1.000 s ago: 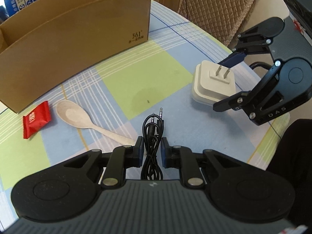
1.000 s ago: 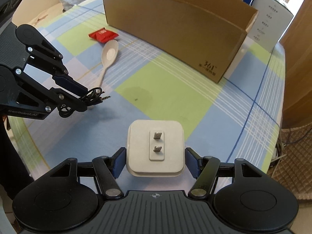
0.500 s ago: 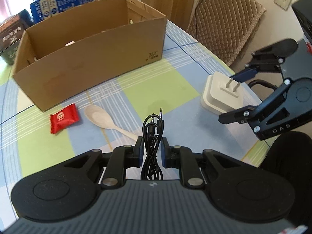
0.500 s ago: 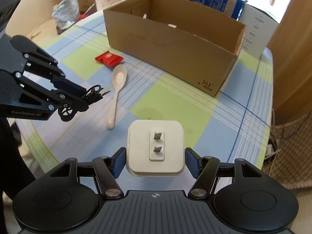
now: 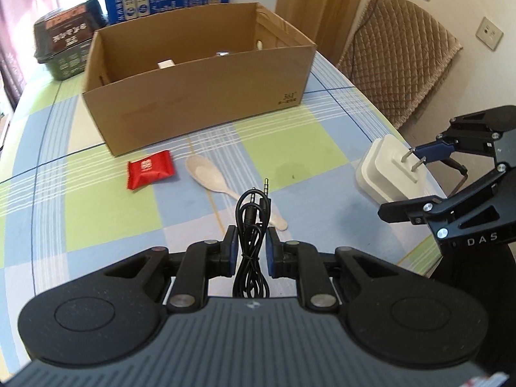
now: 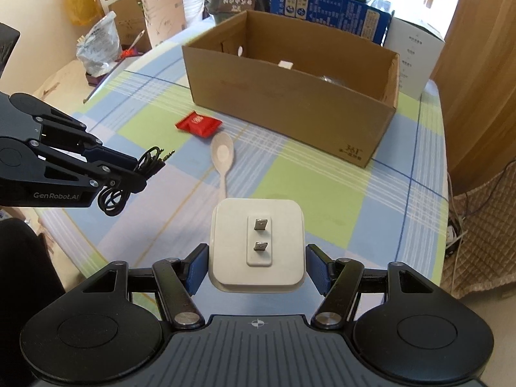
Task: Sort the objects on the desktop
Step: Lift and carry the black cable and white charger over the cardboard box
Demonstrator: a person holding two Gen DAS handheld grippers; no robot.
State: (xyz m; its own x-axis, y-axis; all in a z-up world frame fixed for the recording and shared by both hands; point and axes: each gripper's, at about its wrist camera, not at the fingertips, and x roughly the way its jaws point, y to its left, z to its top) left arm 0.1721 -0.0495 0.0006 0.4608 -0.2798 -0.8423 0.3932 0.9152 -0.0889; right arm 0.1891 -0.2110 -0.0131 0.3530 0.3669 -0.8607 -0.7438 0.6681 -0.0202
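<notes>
Carrying step: left gripper [image 5: 251, 248] pinches the cable [image 5: 252, 225], right gripper [image 6: 257, 267] pinches the charger [image 6: 257, 245]; next, over the box [image 5: 200, 96] at upper centre.

Two wrist fisheyes, both angled steeply down over the checked table [image 5: 322, 148], raised above it.

Left view: mounted behind own jaws, facing the cardboard box [image 5: 200, 96] from the near edge, with the right gripper [image 5: 416, 180] at right. Right view: same stance, facing the same box [image 6: 290, 96] from the other side, with the left gripper [image 6: 142, 171] at left. Shared: box, red packet [image 5: 150, 169], spoon [image 5: 209, 177], tablecloth middle.
</notes>
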